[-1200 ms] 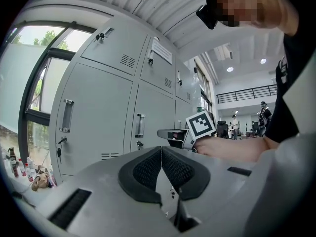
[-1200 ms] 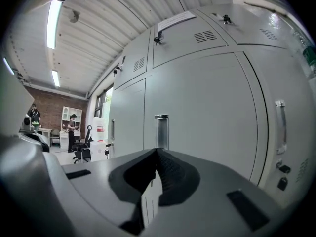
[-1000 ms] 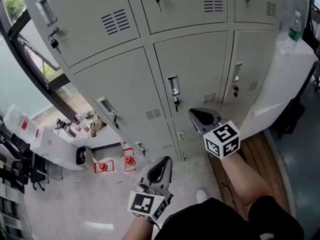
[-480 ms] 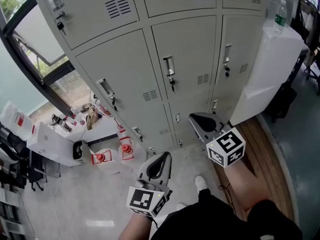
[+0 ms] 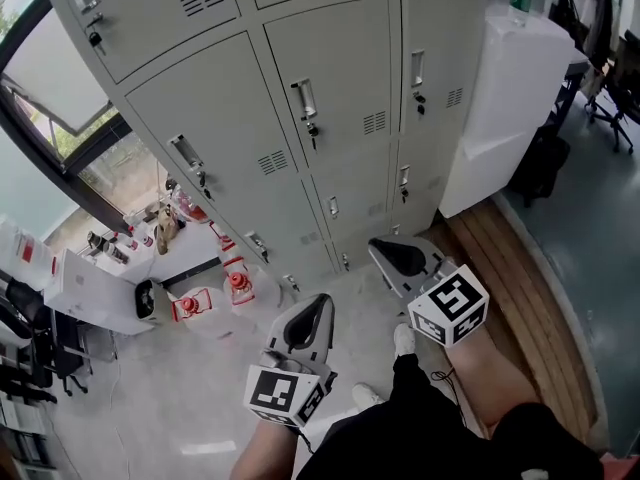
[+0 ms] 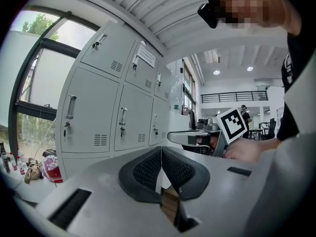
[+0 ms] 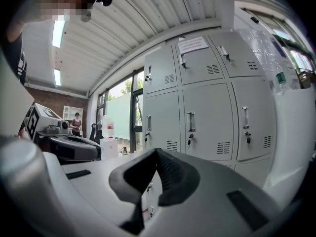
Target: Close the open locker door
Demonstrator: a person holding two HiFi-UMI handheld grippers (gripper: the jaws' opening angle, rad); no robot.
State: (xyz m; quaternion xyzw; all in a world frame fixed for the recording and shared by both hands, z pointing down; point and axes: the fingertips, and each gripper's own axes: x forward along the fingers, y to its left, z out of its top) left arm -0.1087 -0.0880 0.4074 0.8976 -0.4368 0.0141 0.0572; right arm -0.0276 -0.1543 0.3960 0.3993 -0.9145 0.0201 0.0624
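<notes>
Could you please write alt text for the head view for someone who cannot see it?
Looking steeply down, a person holds the left tongs and right tongs, both shut and empty, in front of grey lockers whose visible doors all look closed.

This looked like the locker corner of a large open workspace, part office, part lab; a bank of grey steel lockers (image 5: 330, 78) with handles, keys and vents (image 5: 374, 122) filled 1 wall; a paper notice (image 7: 192, 44) was stuck on an upper door; tall dark-framed windows (image 5: 60, 78) stood beside the bank; overhead ran a ribbed metal ceiling (image 7: 148, 14) with strip lights (image 7: 58, 31); a railed mezzanine (image 6: 237, 97) showed farther in; an office chair (image 5: 610, 103) stood at the edge; a low white table (image 5: 100, 288) on the grey floor (image 5: 170, 388) carried small bottles.
</notes>
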